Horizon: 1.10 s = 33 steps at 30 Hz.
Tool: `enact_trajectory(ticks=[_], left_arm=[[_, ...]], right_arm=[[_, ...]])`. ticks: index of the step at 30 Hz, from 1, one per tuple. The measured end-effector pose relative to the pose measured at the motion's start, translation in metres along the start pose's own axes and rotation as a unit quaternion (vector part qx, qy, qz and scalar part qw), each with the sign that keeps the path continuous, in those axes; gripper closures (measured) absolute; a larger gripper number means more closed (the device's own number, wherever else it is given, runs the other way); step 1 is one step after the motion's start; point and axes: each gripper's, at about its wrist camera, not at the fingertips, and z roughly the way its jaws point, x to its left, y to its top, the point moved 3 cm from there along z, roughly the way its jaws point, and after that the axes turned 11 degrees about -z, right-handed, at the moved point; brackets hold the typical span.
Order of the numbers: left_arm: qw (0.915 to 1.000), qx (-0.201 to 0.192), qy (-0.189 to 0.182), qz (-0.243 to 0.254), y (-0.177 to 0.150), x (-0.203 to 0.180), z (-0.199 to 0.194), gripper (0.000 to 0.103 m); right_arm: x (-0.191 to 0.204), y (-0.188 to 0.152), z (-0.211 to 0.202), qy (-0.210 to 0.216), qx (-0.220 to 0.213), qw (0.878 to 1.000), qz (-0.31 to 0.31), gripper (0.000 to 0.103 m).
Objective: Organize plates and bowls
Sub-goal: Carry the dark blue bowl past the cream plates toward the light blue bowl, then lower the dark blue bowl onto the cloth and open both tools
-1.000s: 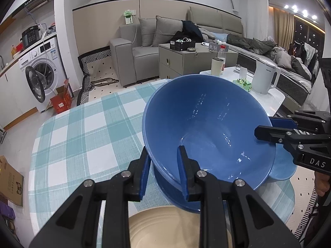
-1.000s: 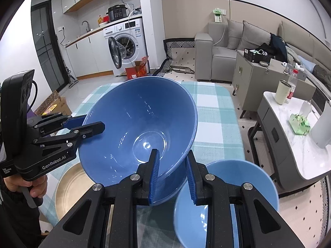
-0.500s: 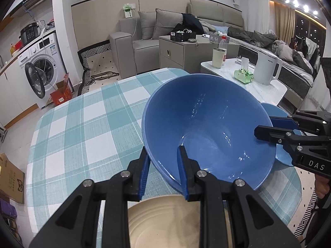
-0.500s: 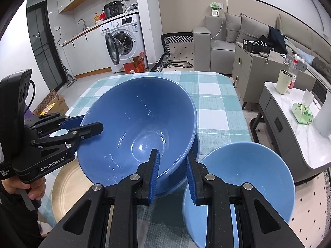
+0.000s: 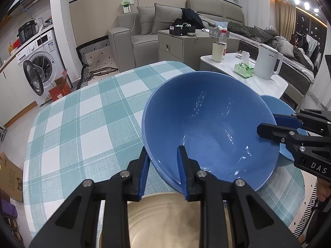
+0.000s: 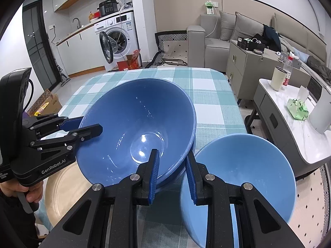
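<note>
Bowl (image 5: pixel 209 124) dark blue, tilted | left gripper (image 5: pixel 163 171) and right gripper (image 6: pixel 171 175) both clamped on its rim | risk: uneven release tips it onto pale blue bowl (image 6: pixel 244 171) or beige plate (image 5: pixel 163 221) | counter (image 5: pixel 86 124) edge close

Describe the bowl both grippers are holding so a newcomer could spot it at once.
Look at the table with the teal checked cloth. Near its front edge sits the dark blue bowl, its rim pinched by the left gripper and right gripper on opposite sides. It is darker than the light blue bowl beside it, and unlike the cream plate.
</note>
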Motion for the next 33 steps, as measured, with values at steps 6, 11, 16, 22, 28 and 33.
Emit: enact_trajectory(ticks=[6, 11, 16, 22, 28, 33], left_arm=[[1.0000, 0.006, 0.001, 0.002, -0.003, 0.000, 0.005, 0.079], [0.9999, 0.010, 0.003, 0.002, -0.004, 0.000, 0.010, 0.078], [0.9999, 0.010, 0.009, 0.006, -0.005, 0.000, 0.013, 0.078], [0.9998, 0.014, 0.011, 0.007, -0.007, 0.001, 0.015, 0.078], [0.9997, 0.017, 0.014, 0.007, -0.009, 0.001, 0.018, 0.077], [0.9997, 0.017, 0.016, 0.010, -0.009, 0.001, 0.020, 0.077]], right_arm=[[0.002, -0.002, 0.001, -0.009, -0.001, 1.000, 0.001, 0.077], [0.005, -0.004, 0.004, -0.011, 0.005, 1.000, -0.001, 0.077], [0.006, -0.005, 0.009, -0.012, 0.011, 1.000, -0.003, 0.077], [0.008, -0.005, 0.012, -0.013, 0.015, 1.000, -0.006, 0.077], [0.008, -0.005, 0.013, -0.013, 0.014, 1.000, -0.006, 0.077], [0.010, -0.005, 0.016, -0.015, 0.014, 1.000, -0.007, 0.077]])
